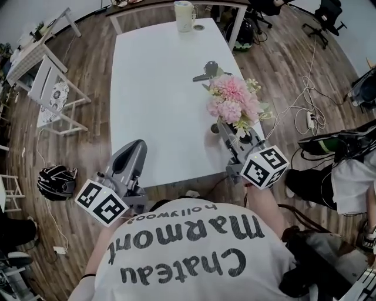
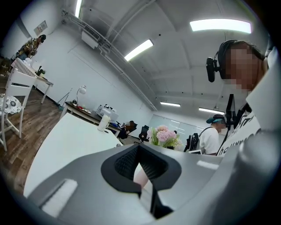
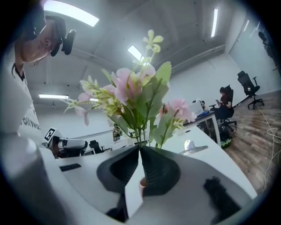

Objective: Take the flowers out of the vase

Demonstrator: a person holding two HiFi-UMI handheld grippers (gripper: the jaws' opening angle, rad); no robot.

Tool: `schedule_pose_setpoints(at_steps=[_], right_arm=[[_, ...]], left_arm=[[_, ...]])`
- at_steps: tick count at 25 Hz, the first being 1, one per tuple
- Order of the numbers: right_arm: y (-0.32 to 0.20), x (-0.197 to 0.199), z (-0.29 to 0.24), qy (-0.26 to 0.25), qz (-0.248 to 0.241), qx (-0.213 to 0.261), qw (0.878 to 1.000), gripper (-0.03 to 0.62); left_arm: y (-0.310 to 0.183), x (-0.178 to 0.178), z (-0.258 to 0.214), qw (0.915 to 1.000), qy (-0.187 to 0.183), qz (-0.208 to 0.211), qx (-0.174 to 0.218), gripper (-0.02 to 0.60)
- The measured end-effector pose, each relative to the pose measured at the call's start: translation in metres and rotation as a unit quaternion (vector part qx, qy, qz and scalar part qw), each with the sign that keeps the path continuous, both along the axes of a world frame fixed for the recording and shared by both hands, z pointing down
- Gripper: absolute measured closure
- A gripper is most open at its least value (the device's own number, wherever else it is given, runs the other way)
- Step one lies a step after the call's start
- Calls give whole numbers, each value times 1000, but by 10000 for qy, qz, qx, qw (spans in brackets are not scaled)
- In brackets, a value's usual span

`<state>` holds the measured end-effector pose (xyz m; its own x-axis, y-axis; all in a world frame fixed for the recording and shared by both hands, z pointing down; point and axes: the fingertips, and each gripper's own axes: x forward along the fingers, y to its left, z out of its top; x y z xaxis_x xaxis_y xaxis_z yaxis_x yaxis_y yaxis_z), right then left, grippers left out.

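Right gripper (image 3: 139, 149) clamped on flowers (image 3: 136, 94) stems (table's (image 1: 158, 88) right edge); left gripper (image 2: 139, 147) closed, empty, near edge.

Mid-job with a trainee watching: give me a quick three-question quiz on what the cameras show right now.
1. True or false: the left gripper grips the flowers.
2. What are the right gripper's jaws closed on? A) a cable B) the stems of the flowers C) nothing
3. In the head view, what stands at the far end of the white table?

Key
1. False: its jaws are together with nothing between them.
2. B.
3. A pale jug.
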<state>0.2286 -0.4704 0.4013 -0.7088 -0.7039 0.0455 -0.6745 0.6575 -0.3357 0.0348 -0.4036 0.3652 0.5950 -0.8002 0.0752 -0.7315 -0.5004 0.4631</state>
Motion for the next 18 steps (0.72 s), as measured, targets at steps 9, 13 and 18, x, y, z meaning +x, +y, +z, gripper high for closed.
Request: schedule_pose_setpoints(at_steps=[9, 13, 18], right_arm=[[18, 3, -50, 65, 235, 662, 9975, 566], [26, 6, -82, 170, 451, 1026, 9936, 568], [47, 9, -120, 293, 714, 1407, 9870, 572]], left_arm=[[15, -4, -3, 9995, 186, 171, 182, 575], [30, -18, -7, 9990, 301, 124, 311, 575], [54, -46, -14, 9985, 378, -6, 407, 575]])
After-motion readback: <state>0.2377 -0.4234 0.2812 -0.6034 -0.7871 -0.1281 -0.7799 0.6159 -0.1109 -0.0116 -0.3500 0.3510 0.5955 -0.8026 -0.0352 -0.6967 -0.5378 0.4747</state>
